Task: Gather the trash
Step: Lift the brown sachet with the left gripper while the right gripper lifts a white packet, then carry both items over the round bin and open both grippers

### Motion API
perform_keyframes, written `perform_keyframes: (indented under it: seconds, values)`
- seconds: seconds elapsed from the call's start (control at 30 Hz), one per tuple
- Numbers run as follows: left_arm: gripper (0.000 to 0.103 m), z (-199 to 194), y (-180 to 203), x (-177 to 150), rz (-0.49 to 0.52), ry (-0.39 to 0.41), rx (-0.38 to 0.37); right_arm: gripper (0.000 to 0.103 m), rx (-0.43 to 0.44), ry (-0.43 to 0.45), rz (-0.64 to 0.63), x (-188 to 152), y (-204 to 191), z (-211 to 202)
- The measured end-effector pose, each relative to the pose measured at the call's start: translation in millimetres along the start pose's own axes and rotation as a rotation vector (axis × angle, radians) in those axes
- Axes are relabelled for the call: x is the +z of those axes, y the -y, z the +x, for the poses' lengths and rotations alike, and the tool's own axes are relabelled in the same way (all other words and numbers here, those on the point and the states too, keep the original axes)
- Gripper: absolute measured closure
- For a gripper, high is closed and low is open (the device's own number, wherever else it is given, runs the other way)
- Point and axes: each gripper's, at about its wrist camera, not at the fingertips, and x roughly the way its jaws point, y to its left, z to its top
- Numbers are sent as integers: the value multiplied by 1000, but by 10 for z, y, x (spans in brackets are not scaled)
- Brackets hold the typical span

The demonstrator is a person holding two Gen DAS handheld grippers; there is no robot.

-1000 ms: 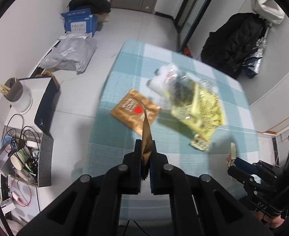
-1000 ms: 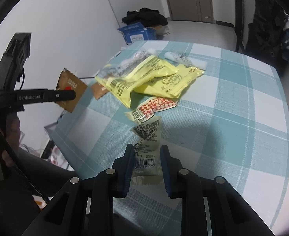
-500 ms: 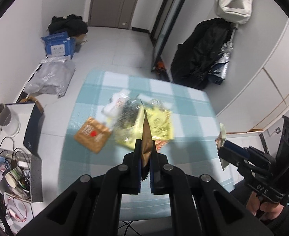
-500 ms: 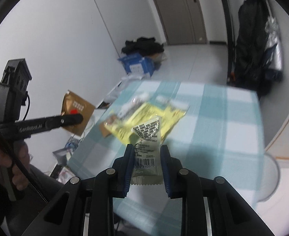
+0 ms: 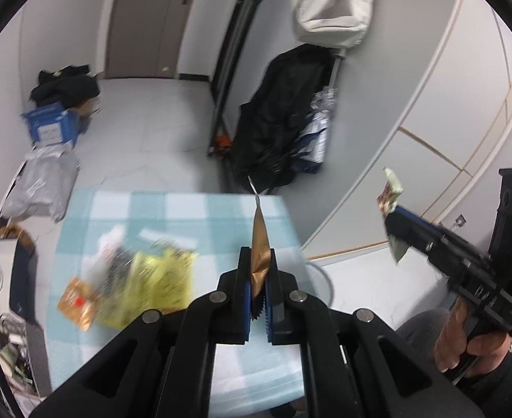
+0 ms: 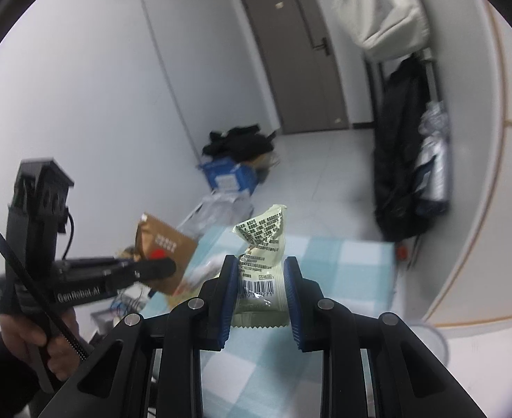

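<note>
A: Left gripper point(image 5: 258, 275)?
B: Clamped on a thin copper-brown foil sachet point(image 5: 260, 240), edge-on to its own camera. Right gripper point(image 6: 261, 280) pinches a pale green plastic snack wrapper with a barcode point(image 6: 262, 254) at both sides.

A: What changed?
B: A second ago both hovered low over the teal-and-white checked tablecloth point(image 5: 151, 209), pile filling the view. Now both are lifted and swung right; wall and grey door point(image 6: 301, 52) dominate, the table sits low in frame. Grips unchanged, nothing dropped.

A: Meaning?
B: Pickup done for these two, carry under way. A round wire-mesh wastebasket point(image 5: 320, 285) shows on the floor just past the table's right edge (likely the drop spot, my guess).

A: Left on the table?
B: Crumpled yellow printed wrappers point(image 5: 158, 282), another copper-brown sachet with a red dot point(image 5: 78, 303), clear and white plastic bits point(image 5: 111, 244), blurred. So more trips needed.

A: Risk?
B: Foil held thin, could slip on release.
</note>
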Motion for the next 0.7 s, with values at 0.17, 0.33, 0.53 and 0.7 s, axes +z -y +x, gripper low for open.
perform_keyframes:
  seconds: [0.17, 0.33, 0.53, 0.7]
  values:
    - [101, 174, 287, 147, 43, -2, -50, 78, -87, 64, 18, 263, 440, -387]
    - [101, 440, 607, 251, 84, -32, -111, 78, -168, 75, 54, 380, 930, -680]
    - [101, 875, 954, 310, 150, -98, -155, 78, -236, 47, 145, 278, 1538, -815]
    - [101, 1306, 1170, 250, 201, -205, -157, 78, -273, -7, 286, -6, 2128, -742]
